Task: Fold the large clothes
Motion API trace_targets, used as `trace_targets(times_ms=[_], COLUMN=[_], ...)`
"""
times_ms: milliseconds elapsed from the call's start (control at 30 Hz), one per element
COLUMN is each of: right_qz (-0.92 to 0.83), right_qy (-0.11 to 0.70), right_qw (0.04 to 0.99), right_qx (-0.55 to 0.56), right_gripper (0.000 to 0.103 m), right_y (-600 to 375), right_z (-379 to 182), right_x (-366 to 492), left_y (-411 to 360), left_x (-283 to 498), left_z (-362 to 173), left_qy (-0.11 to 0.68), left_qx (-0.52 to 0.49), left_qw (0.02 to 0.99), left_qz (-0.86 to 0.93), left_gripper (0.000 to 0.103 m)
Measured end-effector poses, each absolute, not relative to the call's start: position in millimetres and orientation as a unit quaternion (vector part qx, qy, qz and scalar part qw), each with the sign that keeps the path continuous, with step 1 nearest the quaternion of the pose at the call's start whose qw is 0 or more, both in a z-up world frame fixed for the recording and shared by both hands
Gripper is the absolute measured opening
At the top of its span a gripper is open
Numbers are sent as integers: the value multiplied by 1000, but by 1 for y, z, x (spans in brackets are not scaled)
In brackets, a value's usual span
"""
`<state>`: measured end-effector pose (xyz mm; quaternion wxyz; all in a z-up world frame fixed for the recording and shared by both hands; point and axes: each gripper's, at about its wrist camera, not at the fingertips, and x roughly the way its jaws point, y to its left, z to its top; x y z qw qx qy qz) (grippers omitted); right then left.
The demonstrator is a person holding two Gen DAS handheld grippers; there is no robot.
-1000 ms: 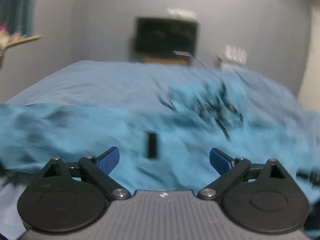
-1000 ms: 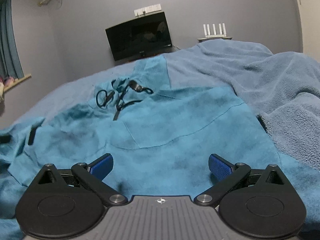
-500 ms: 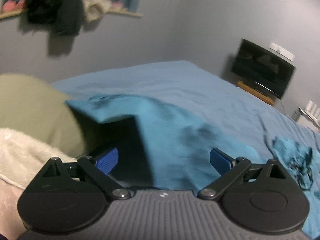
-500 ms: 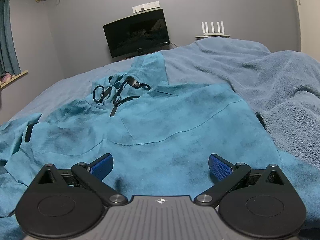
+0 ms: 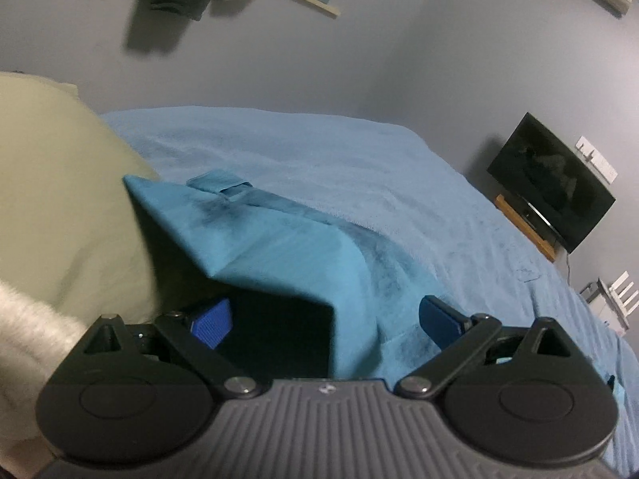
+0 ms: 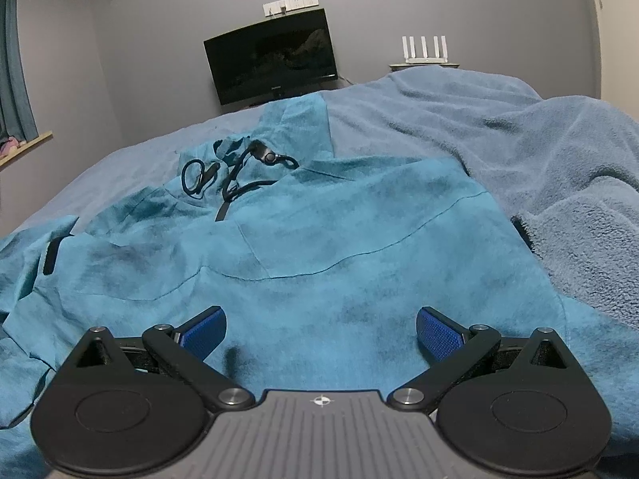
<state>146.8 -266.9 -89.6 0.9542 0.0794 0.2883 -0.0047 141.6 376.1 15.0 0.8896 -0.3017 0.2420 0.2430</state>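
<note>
Sleeve-folding step, I judge: left gripper [image 5: 325, 317] and right gripper [image 6: 321, 333], both fingers apart, hover over the teal hoodie [image 6: 319, 247]; next, the left must pinch the near sleeve [image 5: 279, 243].

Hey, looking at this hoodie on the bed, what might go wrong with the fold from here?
1. The black drawstring lies looped loose at the collar; it may get trapped in the fold.
2. The sleeve by the left gripper is already doubled over, so a crease may set.
3. The rumpled blanket borders the hoodie and may snag.

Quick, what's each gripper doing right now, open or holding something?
Left gripper: open, holding nothing, at the teal hoodie.
Right gripper: open, holding nothing, over the hoodie.
</note>
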Motion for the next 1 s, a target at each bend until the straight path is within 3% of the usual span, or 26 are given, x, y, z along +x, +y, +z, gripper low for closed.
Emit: trace_targets(times_ms=[67, 133, 167, 200, 233, 267, 300, 567, 800, 1000], right_qz=[-6, -5, -4, -4, -3, -2, -1, 4, 3, 3], right_qy=[291, 293, 293, 294, 295, 295, 296, 294, 292, 290], right_qw=[954, 953, 953, 953, 953, 952, 952, 953, 953, 954], right_qx=[76, 75, 75, 75, 76, 75, 75, 76, 77, 79], right_gripper=[103, 103, 103, 103, 103, 103, 103, 103, 103, 103], right_y=[-266, -266, -266, -266, -266, -266, -266, -265, -265, -266], right_z=[-90, -91, -91, -91, -91, -91, -92, -90, -90, -90], right_x=[148, 148, 148, 148, 149, 149, 150, 149, 149, 148], left_y=[377, 380, 381, 382, 382, 380, 376, 329, 229, 135], left_x=[143, 141, 140, 140, 140, 141, 143, 128, 132, 140], left_z=[13, 12, 12, 11, 11, 12, 16, 56, 108, 117], left_qy=[241, 226, 221, 220, 225, 233, 239, 161, 125, 134], left_qx=[-309, -329, -338, -345, -343, -336, -325, -280, -197, -150], left_qw=[888, 889, 889, 889, 889, 889, 893, 940, 972, 971], left_qz=[241, 224, 216, 208, 206, 206, 201, 113, -29, -132], left_gripper=[98, 89, 72, 49, 35, 13, 9, 5, 5, 5])
